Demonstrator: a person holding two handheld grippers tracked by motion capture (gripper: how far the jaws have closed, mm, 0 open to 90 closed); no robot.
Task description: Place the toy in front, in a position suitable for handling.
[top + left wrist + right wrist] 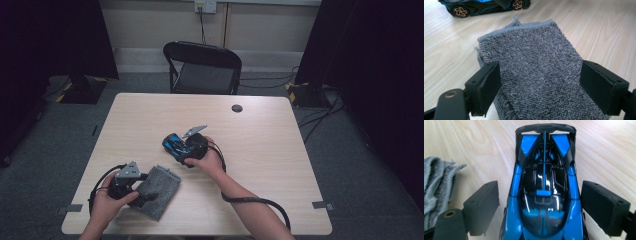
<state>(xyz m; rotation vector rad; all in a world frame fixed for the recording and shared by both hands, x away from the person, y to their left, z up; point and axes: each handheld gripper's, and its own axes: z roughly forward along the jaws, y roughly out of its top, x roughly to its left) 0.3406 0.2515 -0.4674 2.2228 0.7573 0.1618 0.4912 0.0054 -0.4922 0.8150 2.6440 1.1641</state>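
A folded grey towel (162,189) lies near the table's front left. My left gripper (142,191) reaches over its near end from the left. In the left gripper view the towel (534,65) spreads between the two jaws of the left gripper (540,72), which stands open and wide. A blue and black toy car (173,143) sits at mid-table; it also appears as the car (484,6) beyond the towel. My right gripper (182,150) comes at it from the right. In the right gripper view the car (544,192) lies lengthwise between the jaws of the right gripper (540,195), open, with small gaps on both sides.
The wooden table (270,150) has a round cable hole (237,108) at the back. A black folding chair (202,67) stands behind the far edge. A corner of the towel (439,182) lies left of the car. Cables trail from both grippers toward the front edge.
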